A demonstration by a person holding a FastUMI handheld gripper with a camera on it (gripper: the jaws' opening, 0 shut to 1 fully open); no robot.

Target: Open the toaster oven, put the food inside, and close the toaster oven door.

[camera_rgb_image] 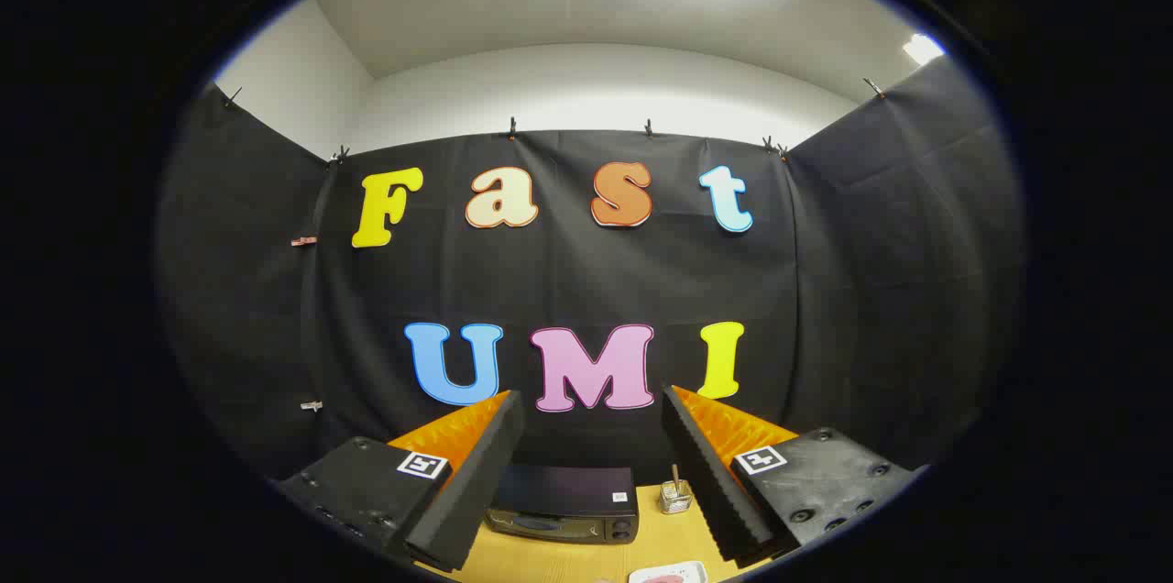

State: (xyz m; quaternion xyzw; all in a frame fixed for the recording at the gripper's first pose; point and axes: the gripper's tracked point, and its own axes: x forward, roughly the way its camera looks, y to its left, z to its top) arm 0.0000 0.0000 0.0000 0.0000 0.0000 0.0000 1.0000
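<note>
The toaster oven (pixel 564 502) was seen standing on the wooden table (pixel 568 560), close against the black cloth wall at the table's far edge, with its door shut. Its dark top and its front, with two knobs at the right end of the front panel, were turned toward the camera. It lay beyond the jaws and between them, nearer the left one, whose tip partly covered its left end.

The gripper (pixel 586 473) was held raised above the table, well short of the oven, and its jaws were spread wide with nothing between them. The left finger (pixel 467 482), black with ribbed foam on its inner face and orange behind, was seen at the oven's left side. The right finger (pixel 710 482), of the same make, was seen at the right.

A small glass jar (pixel 675 498) with a stick standing in it was seen just beside the oven's right end, near the table's far edge and close to the inner face of the right finger. A white plate (pixel 669 574) carrying something pink, taken to be the food (pixel 664 578), was seen at the table's near edge, well apart from the oven; only its far part could be made out.
</note>
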